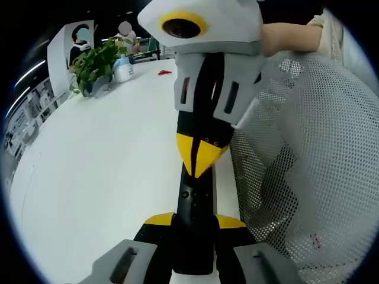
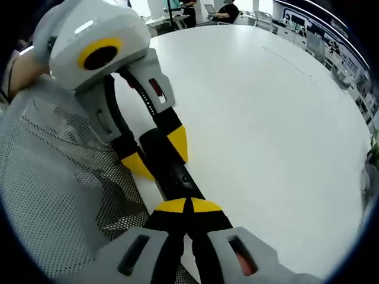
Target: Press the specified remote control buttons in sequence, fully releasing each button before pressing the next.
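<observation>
Your left gripper (image 1: 194, 220) has its jaws clamped on the remote control (image 1: 192, 198): in the left gripper view the two yellow tips sit one on each side of the slim black body, which runs straight up the middle of the picture. The remote control is held off the tabletop (image 1: 106, 165), along its near edge, with the grey mesh chair back (image 1: 308, 154) just beside it on the other side.

Your right gripper (image 1: 201, 155) comes down from the top of that view with its jaws closed, the yellow tips pressed together into one point that meets the far end of the remote control's face. Which button lies under the point you cannot tell, as the tips cover it.

In the right gripper view your right gripper (image 2: 188, 206) shows the same closed tips touching the remote control (image 2: 177, 174), and your left gripper (image 2: 159, 152) reaches in from the upper left, its yellow tips either side of the black body. The mesh chair back (image 2: 53, 195) lies to the left and the white tabletop (image 2: 266, 130) spreads to the right.

Far across the tabletop in the left gripper view stand a leafy plant (image 1: 95, 62) and a pale bottle (image 1: 123, 70) close together, with a small red thing (image 1: 164, 72) well apart from them
</observation>
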